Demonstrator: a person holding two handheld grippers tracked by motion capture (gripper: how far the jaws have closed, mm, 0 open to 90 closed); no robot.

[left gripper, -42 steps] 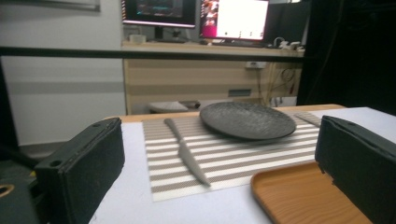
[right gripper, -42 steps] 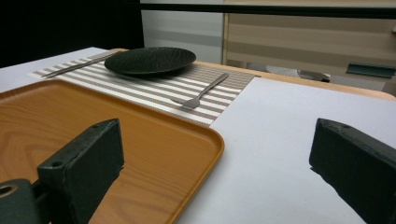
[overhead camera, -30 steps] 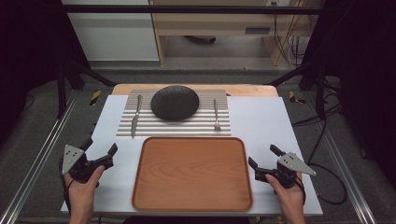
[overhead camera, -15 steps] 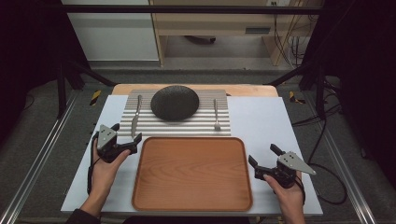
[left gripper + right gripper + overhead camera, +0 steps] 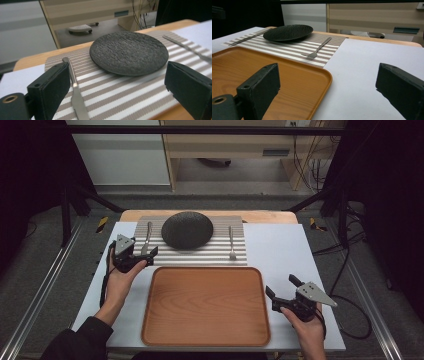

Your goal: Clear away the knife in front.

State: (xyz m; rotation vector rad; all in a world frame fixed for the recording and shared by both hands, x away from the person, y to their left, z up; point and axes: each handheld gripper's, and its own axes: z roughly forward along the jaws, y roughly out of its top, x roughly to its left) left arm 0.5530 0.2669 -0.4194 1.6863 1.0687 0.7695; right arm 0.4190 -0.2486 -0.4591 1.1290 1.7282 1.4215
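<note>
Both fingers of the left gripper [image 5: 145, 256] stand wide apart with nothing between them, and the left gripper view shows the knife [image 5: 76, 95] running up between the jaws, close to one pad [image 5: 53, 87], while the dark plate [image 5: 128, 52] sits just beyond. Half a second ago this gripper was short of the striped placemat [image 5: 200, 251], off the left edge of the wooden tray [image 5: 205, 305]; a second ago it was back near the table's front edge. Now it has come forward to the placemat's near left corner, right at the knife's [image 5: 146, 240] handle end. That advance reads as the approach to a pick: the knife seems to be the thing wanted, still lying flat on the placemat left of the plate [image 5: 187, 229], not yet gripped. The right gripper [image 5: 283, 287] has not moved over the same span; it rests to the right of the tray on the white table cover [image 5: 280, 245], jaws likewise spread and empty. A fork [image 5: 232, 242] lies on the placemat right of the plate, untouched.
</note>
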